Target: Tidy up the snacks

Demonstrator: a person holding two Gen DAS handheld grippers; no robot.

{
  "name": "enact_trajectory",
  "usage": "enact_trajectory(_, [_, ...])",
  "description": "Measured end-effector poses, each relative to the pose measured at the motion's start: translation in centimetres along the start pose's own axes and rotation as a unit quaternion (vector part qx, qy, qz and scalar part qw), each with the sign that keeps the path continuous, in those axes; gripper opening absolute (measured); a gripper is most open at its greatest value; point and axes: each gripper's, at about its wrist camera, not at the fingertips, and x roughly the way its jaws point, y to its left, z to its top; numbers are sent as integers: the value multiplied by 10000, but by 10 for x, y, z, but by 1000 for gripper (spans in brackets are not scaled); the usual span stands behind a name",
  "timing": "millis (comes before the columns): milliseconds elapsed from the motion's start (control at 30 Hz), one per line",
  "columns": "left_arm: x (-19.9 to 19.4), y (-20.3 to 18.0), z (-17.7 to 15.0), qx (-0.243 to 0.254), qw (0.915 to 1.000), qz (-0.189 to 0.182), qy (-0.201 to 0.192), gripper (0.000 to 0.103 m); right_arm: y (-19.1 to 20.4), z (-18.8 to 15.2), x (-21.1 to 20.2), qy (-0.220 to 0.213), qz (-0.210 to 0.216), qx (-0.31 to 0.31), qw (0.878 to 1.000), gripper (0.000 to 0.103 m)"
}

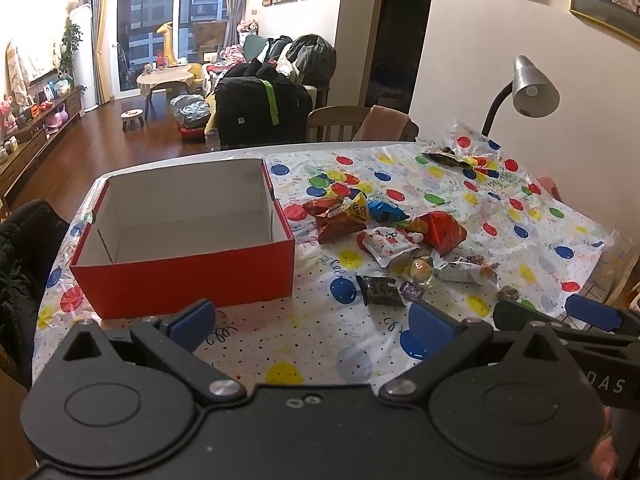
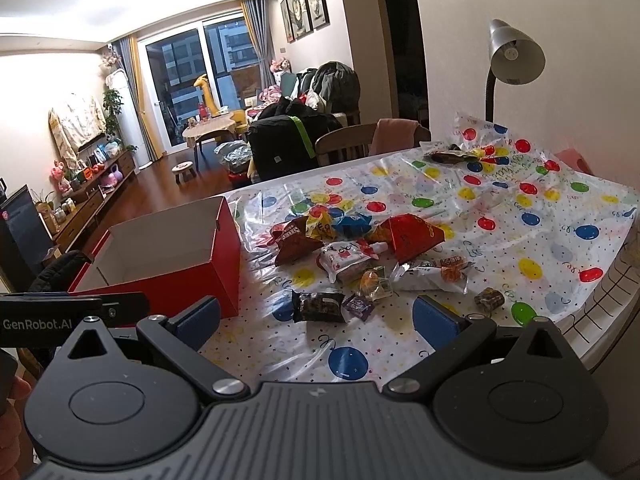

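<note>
A red cardboard box (image 1: pixel 188 276) (image 2: pixel 172 280) with a white, empty inside stands on the left of the table. To its right lies a heap of snack packets (image 1: pixel 392 240) (image 2: pixel 360 248): a red bag (image 1: pixel 442 232) (image 2: pixel 412 236), a blue bag (image 1: pixel 386 210), a white pouch (image 1: pixel 386 246) (image 2: pixel 344 262), a dark wrapped bar (image 1: pixel 378 290) (image 2: pixel 318 306) nearest me. My left gripper (image 1: pixel 312 322) hangs open over the table's near edge, holding nothing. My right gripper (image 2: pixel 316 320) is open too, just short of the dark bar, and shows at the right edge of the left wrist view (image 1: pixel 560 314).
A balloon-print plastic cloth (image 1: pixel 520 216) (image 2: pixel 540 216) covers the table. A silver desk lamp (image 1: pixel 528 88) (image 2: pixel 512 56) stands at the far right by the wall. A dark packet (image 1: pixel 448 158) (image 2: pixel 450 156) lies far back. Chairs (image 2: pixel 344 140) and a black jacket sit beyond the far edge.
</note>
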Motion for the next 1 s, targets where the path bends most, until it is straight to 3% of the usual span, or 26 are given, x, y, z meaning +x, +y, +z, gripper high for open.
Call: enact_trajectory(1000, [-2,4,-2,-26,10000,41,-2,103,3,0,-1,10,2,-6,10000,103])
